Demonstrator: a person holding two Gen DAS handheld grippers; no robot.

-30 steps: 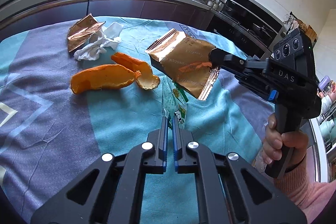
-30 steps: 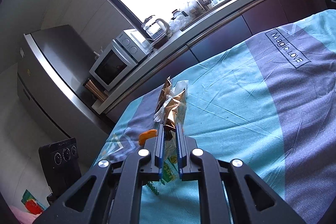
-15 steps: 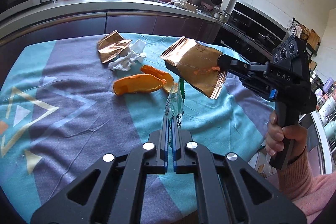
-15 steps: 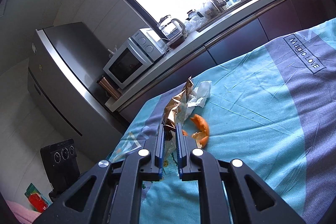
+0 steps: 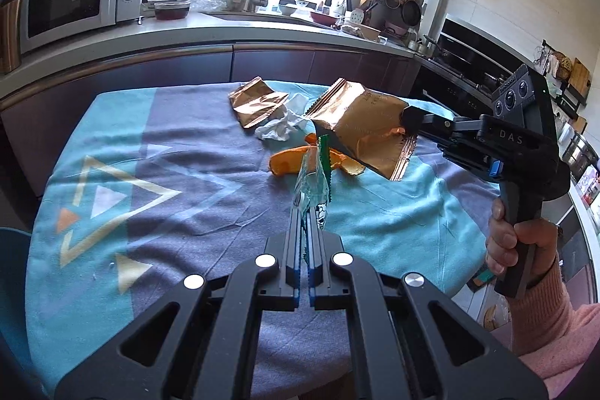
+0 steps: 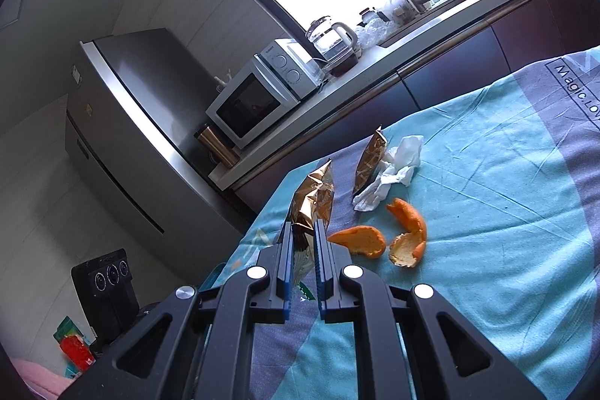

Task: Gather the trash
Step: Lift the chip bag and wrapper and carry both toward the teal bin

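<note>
We see the left gripper (image 5: 304,212), center frame, jaws pinched on a clear green-edged wrapper (image 5: 313,175); right gripper (image 6: 302,231) jaws clamp a gold snack bag (image 6: 313,201) above desk (image 5: 157,152) w/ orange peels (image 6: 378,237).

Left hand-held gripper (image 5: 304,212) clamps green wrapper (image 5: 314,180) above tablecloth (image 5: 180,175)

Sunlit kitchen (image 5: 262,36), perhaps midday

Glossy gold foil wrapper (image 5: 369,134), crumpled white tissue paper (image 5: 281,124), rough orange peel (image 5: 288,164), matt woven cloth (image 5: 168,152).
</note>
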